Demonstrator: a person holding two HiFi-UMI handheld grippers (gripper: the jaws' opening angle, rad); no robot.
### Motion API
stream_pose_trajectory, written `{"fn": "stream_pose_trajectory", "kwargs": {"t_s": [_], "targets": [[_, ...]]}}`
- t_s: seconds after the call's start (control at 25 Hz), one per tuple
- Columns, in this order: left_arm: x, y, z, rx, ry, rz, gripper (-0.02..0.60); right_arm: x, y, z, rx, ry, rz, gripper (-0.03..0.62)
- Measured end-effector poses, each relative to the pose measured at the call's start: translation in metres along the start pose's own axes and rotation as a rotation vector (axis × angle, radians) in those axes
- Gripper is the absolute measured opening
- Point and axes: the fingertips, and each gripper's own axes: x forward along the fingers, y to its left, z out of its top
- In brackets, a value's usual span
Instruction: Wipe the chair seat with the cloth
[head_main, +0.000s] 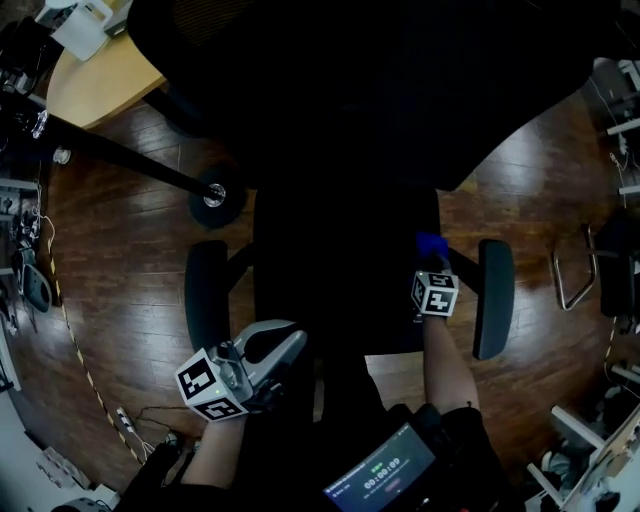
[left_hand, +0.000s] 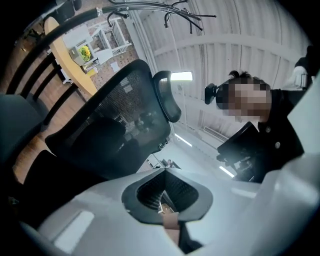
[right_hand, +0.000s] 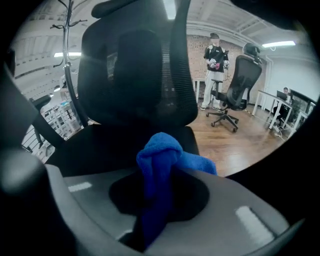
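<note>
The black office chair fills the head view, its seat (head_main: 345, 270) between two armrests (head_main: 205, 305) (head_main: 495, 295). My right gripper (head_main: 432, 258) hovers at the seat's right side, shut on a bunched blue cloth (head_main: 430, 243). In the right gripper view the cloth (right_hand: 160, 155) sticks up out of the jaws (right_hand: 160, 195), above the dark seat (right_hand: 100, 145) and facing the mesh backrest (right_hand: 135, 65). My left gripper (head_main: 290, 345) sits by the seat's front left corner, tilted upward. Its jaws (left_hand: 167, 187) are shut with nothing between them, pointing at the backrest (left_hand: 115, 135).
A round wooden table (head_main: 100, 80) stands at the far left. A coat stand's pole (head_main: 120, 155) and round base (head_main: 215, 195) lie close to the chair. Another office chair (right_hand: 235, 90) and a standing person (right_hand: 215, 60) are farther off on the wood floor.
</note>
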Motion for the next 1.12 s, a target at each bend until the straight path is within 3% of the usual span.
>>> {"fn": "stream_pose_trajectory", "kwargs": {"t_s": [0.32,0.48,0.6,0.88,1.12], "targets": [[0.017,-0.013,-0.002,0.015,0.017,-0.027,0.002,-0.011,-0.018,0.005,0.049,-0.017,0.054,0.058],[0.008,-0.014,0.009,0.023,-0.006,-0.007,0.002,-0.023,0.003,0.015,0.020,-0.049,0.047,0.058],[-0.004,-0.007,0.012,0.014,-0.033,0.019,0.002,-0.013,0.067,0.013,0.013,-0.050,0.127,0.058],[-0.043,-0.001,0.024,0.040,-0.122,0.105,0.003,0.014,0.259,0.004,0.044,-0.004,0.440,0.058],[-0.090,-0.001,0.037,0.060,-0.190,0.189,0.002,0.011,0.370,-0.005,-0.052,0.036,0.605,0.058]]}}
